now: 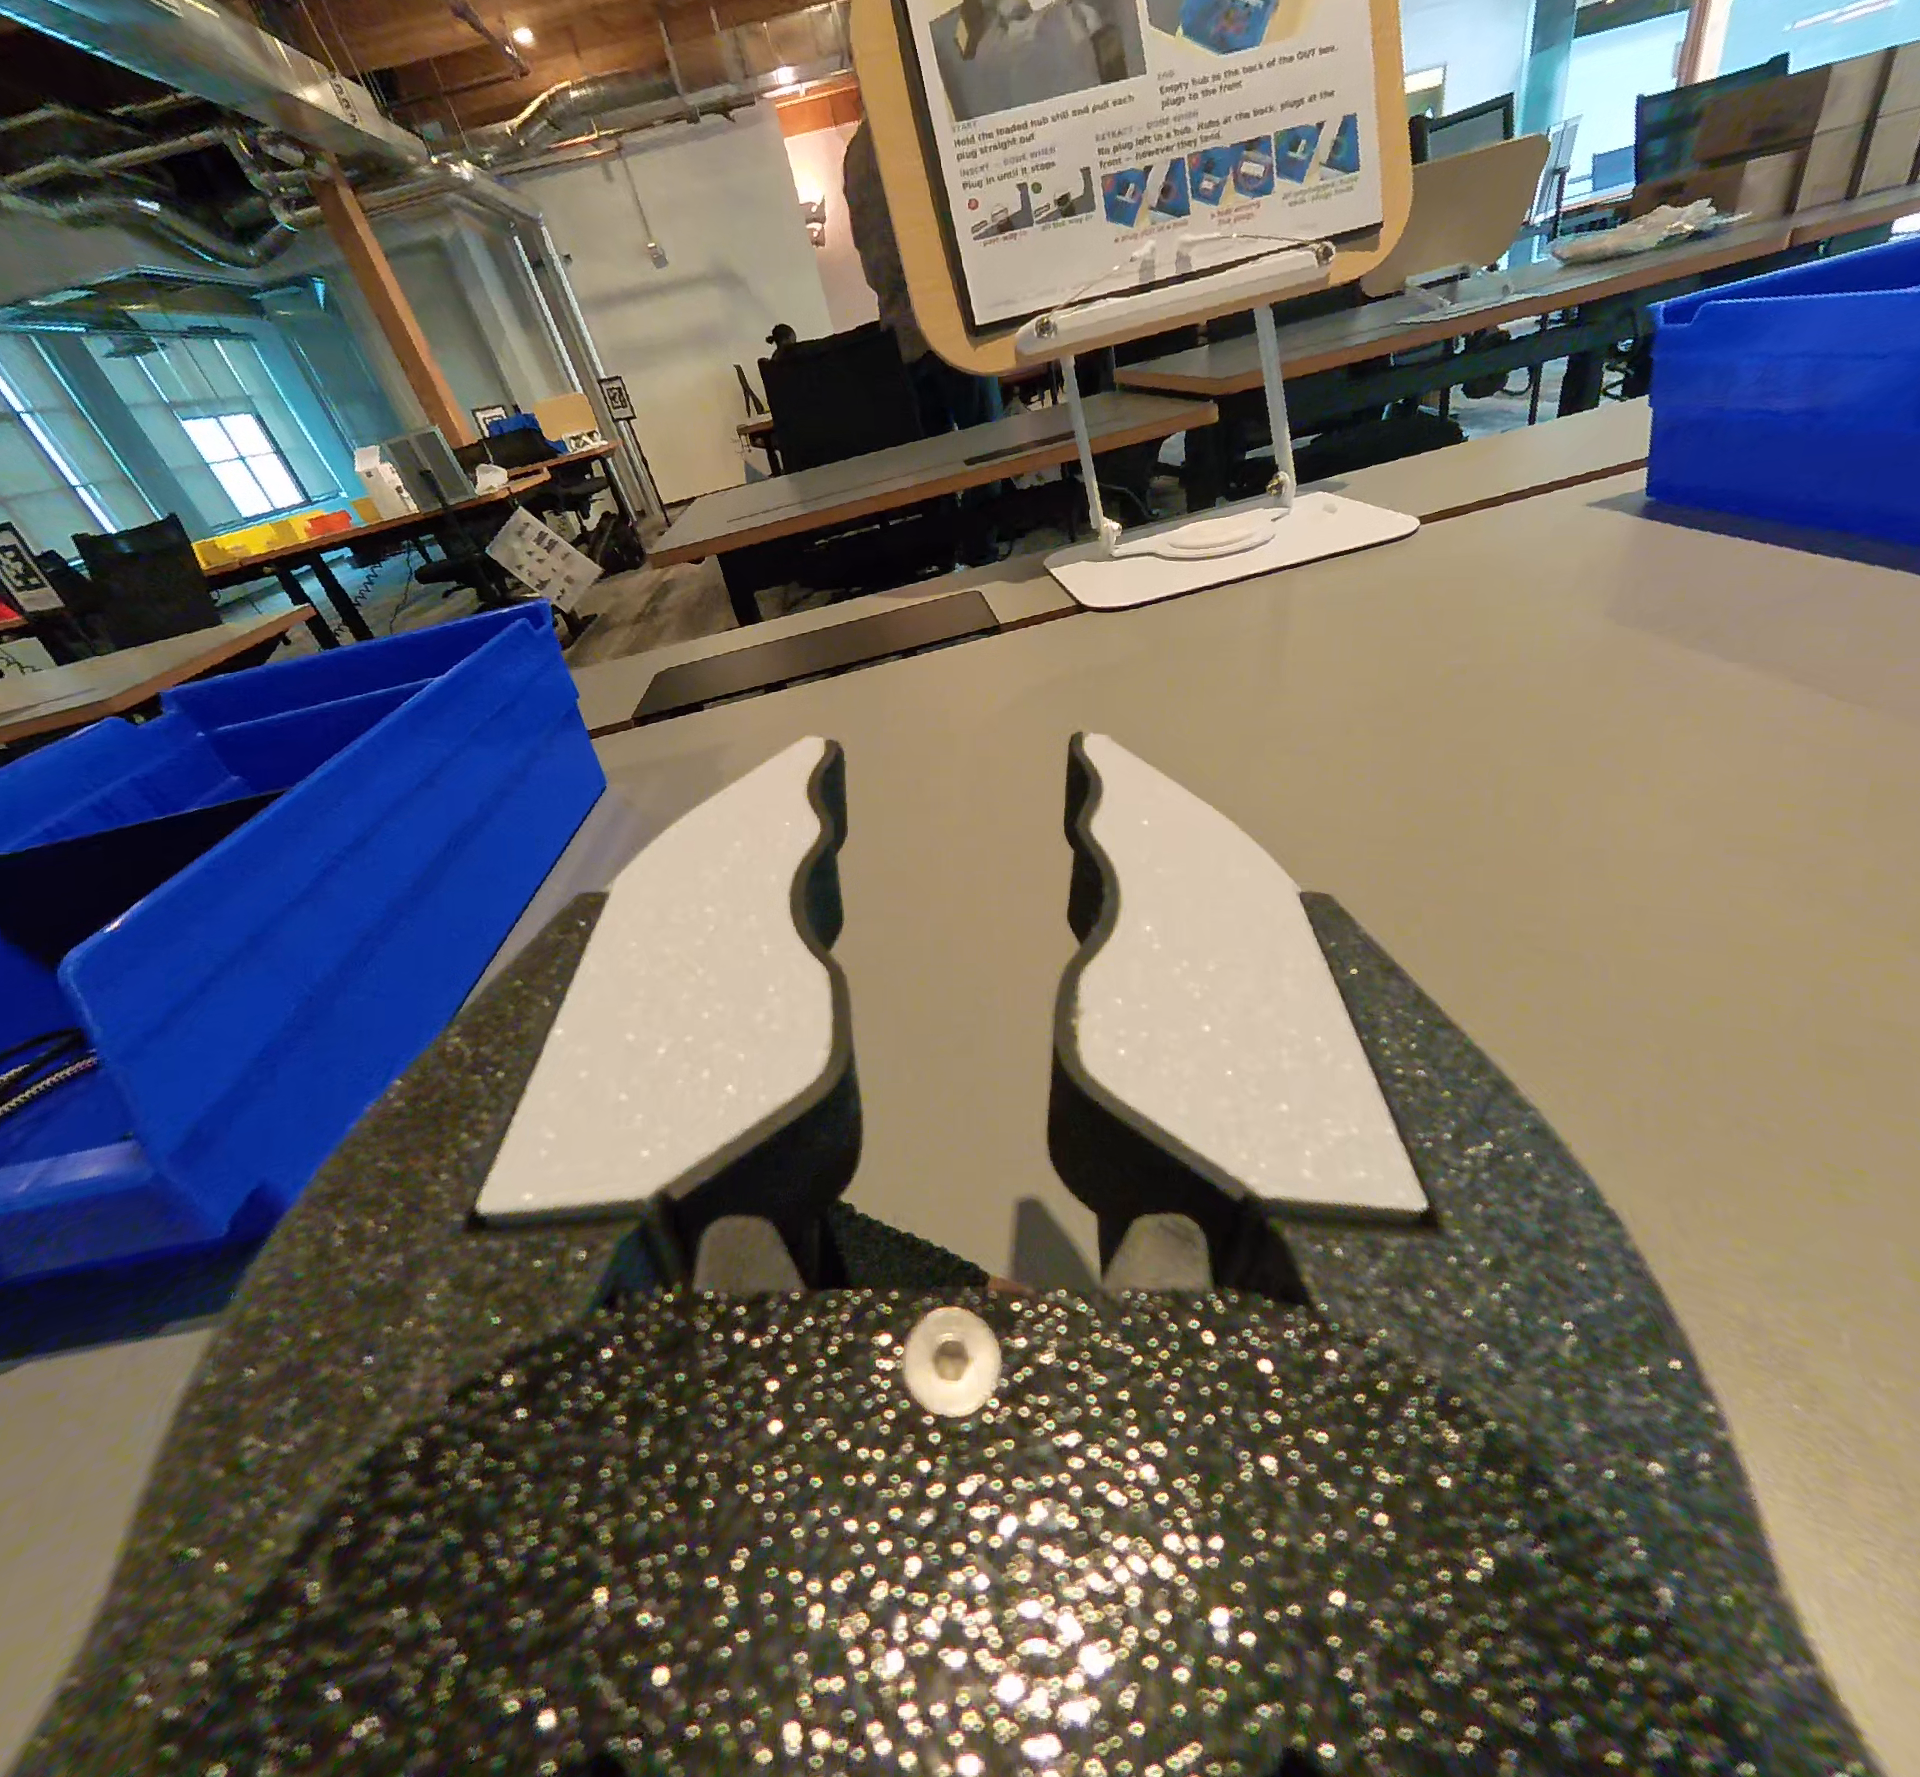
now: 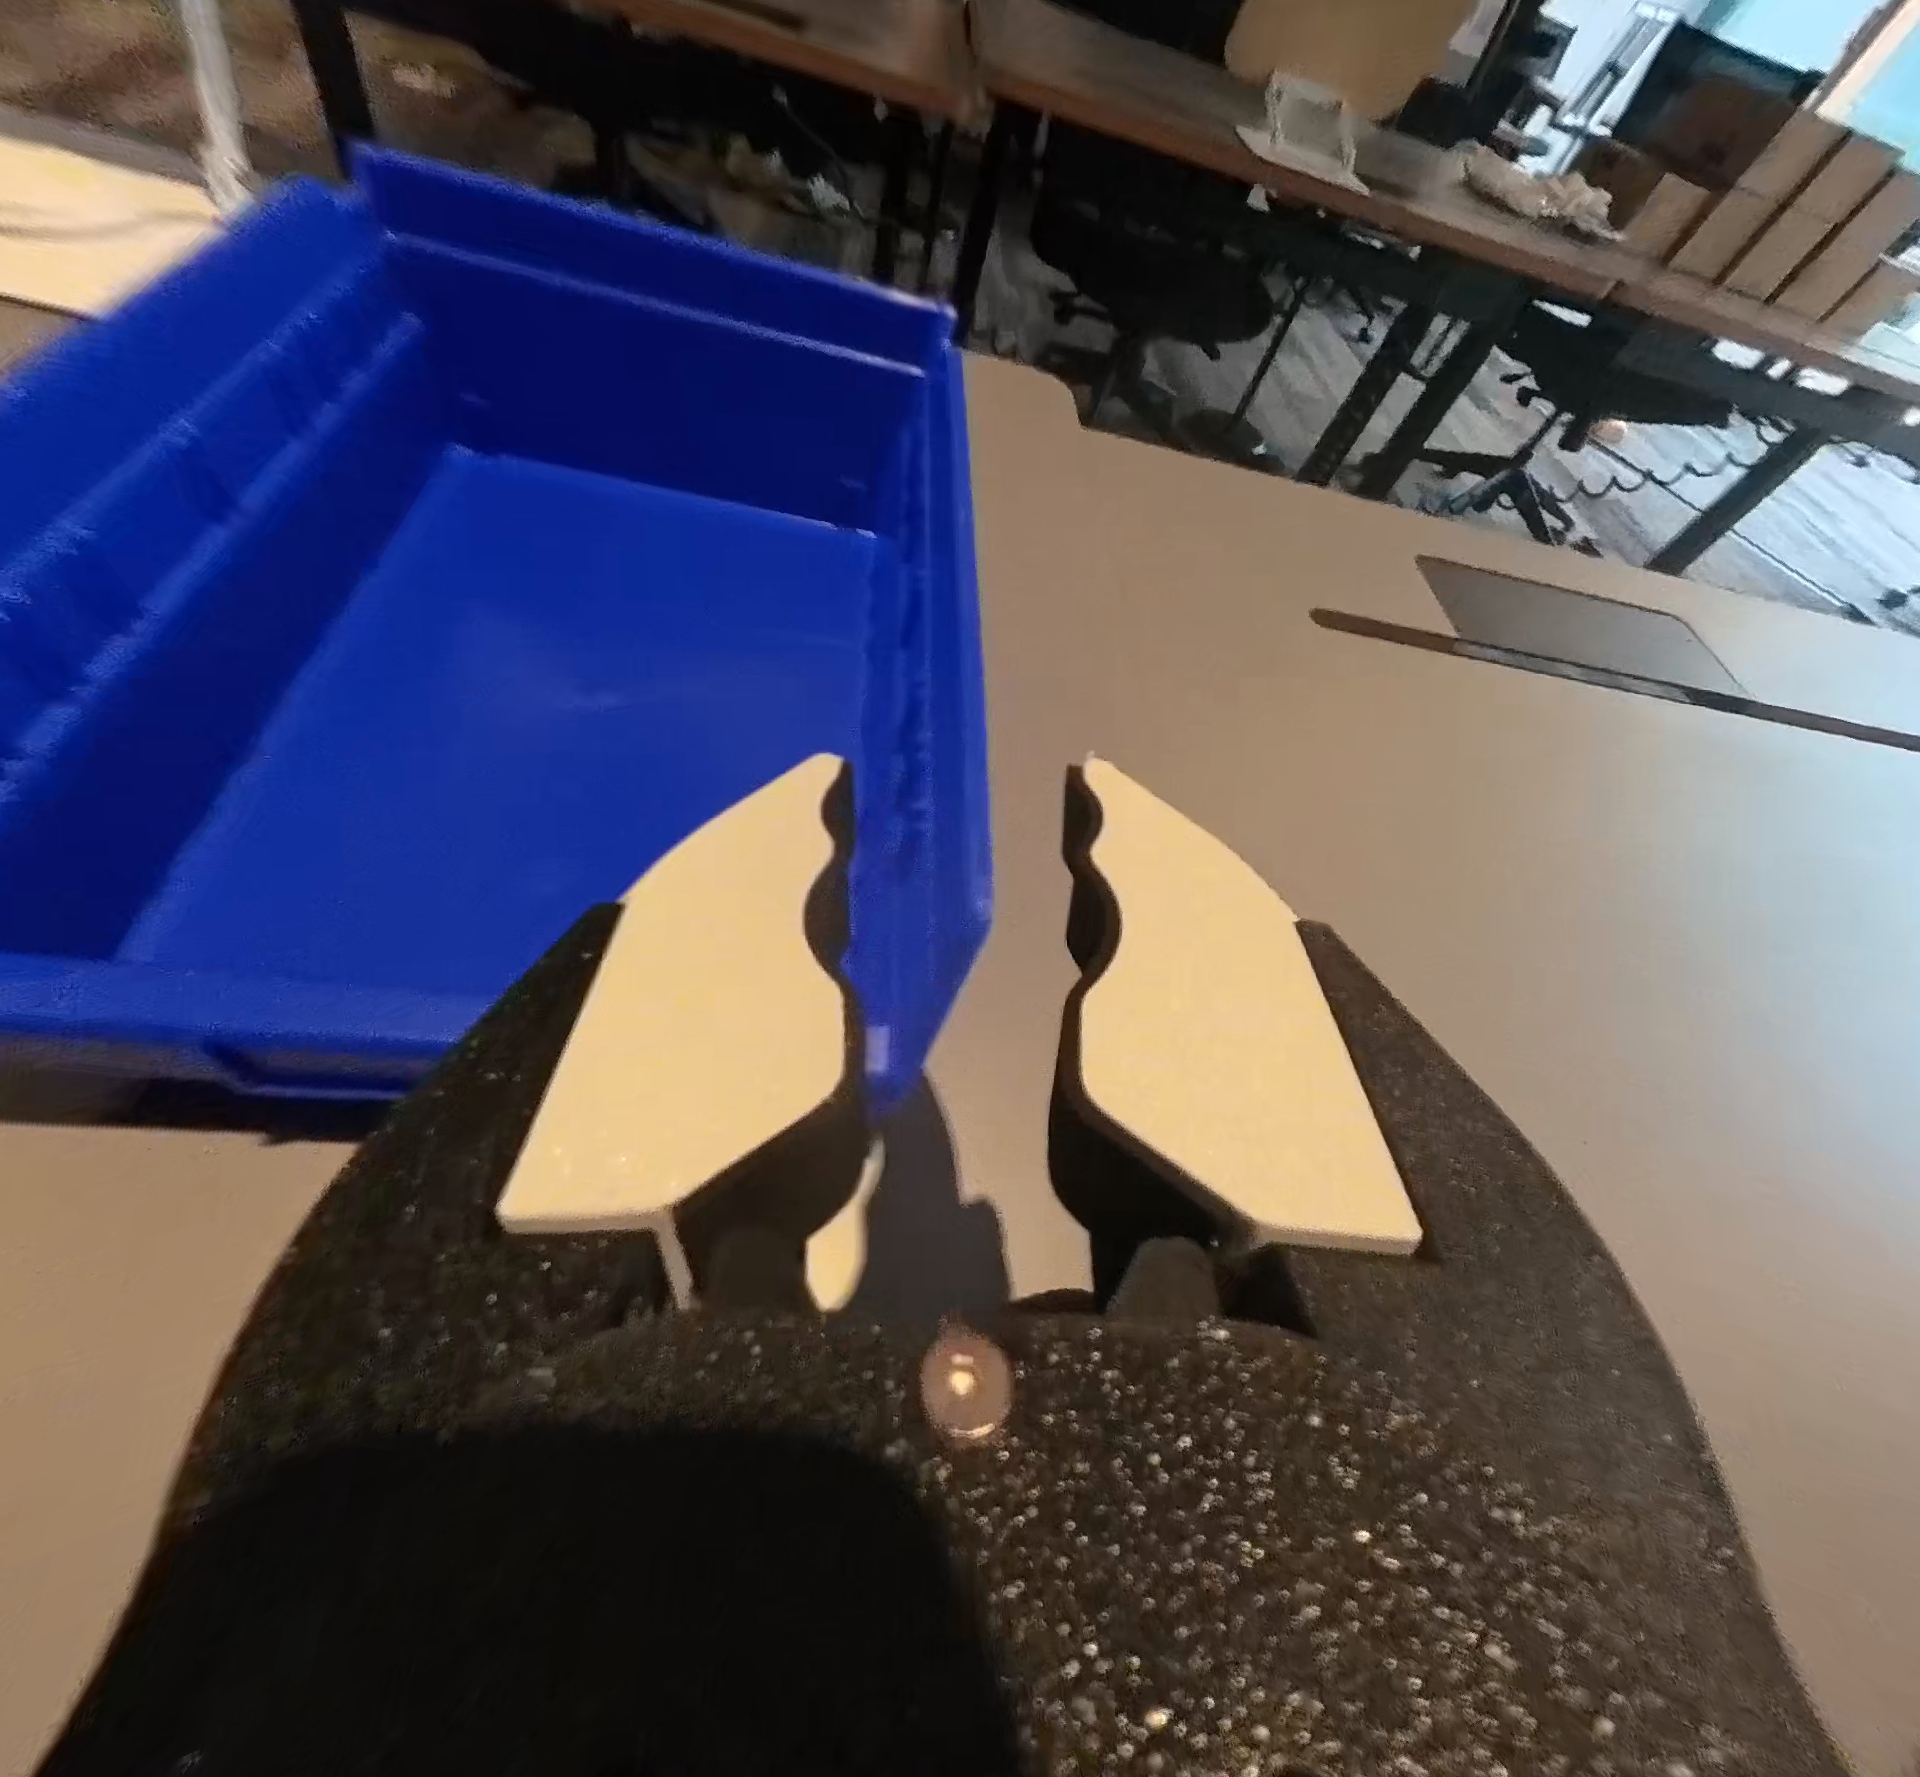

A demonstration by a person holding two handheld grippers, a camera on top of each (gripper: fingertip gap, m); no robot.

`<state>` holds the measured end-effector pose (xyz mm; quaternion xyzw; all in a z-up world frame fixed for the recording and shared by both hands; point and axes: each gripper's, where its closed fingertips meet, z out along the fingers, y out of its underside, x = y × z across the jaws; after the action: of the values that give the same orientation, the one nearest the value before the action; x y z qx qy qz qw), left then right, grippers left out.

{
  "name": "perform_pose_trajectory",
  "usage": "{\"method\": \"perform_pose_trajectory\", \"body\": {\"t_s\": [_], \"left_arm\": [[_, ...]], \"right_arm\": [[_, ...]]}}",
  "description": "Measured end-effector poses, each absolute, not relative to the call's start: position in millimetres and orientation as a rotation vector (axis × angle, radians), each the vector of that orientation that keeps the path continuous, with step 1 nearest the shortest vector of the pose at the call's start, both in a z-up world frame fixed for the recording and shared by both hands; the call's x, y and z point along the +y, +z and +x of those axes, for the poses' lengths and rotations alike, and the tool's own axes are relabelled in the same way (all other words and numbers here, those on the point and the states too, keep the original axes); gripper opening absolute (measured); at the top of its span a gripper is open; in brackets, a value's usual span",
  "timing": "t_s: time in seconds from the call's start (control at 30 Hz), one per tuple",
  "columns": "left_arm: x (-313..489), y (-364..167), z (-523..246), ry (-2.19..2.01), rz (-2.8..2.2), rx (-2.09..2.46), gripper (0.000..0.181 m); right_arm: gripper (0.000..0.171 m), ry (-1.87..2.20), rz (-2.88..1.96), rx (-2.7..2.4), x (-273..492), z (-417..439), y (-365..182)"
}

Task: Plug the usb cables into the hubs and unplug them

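My left gripper [image 1: 951, 756] is open and empty, low over the grey table [image 1: 1351, 740]. A blue bin [image 1: 312, 854] stands to its left; a bit of braided cable [image 1: 42, 1078] shows at that bin's near end. My right gripper [image 2: 956, 777] is open and empty, just above the near right corner of another blue bin [image 2: 925, 667], whose visible floor is bare. No hub or USB plug shows in either view.
A white stand with a wooden board and an instruction sheet [image 1: 1143, 117] stands at the table's far edge. A second blue bin [image 1: 1787, 408] shows at the right of the left wrist view. Other desks, chairs and boxes lie beyond the table. About 65 centimetres separates my left fingertips from my right.
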<state>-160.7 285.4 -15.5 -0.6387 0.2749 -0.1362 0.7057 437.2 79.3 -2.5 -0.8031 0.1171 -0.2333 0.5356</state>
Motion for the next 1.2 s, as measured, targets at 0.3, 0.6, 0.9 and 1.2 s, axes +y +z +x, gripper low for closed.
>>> {"method": "perform_pose_trajectory", "body": {"t_s": [0.3, 0.6, 0.9, 1.2], "left_arm": [[288, -16, -163, -0.265, -1.429, 0.589, 0.040], [300, -23, -174, -0.242, -1.519, 0.516, 0.039], [296, -23, -176, -0.184, -1.501, 0.533, 0.039], [315, -39, -160, -0.153, -1.585, 0.639, 0.041]], "right_arm": [[0.061, -0.051, -1.769, 0.038, 122, 267, 42], [0.069, 0.194, -1.693, -0.298, 189, 98, 34], [0.051, 0.116, -1.601, -0.331, 205, 95, -25], [0.052, 0.174, -1.618, -0.312, 204, 111, -21]]}}
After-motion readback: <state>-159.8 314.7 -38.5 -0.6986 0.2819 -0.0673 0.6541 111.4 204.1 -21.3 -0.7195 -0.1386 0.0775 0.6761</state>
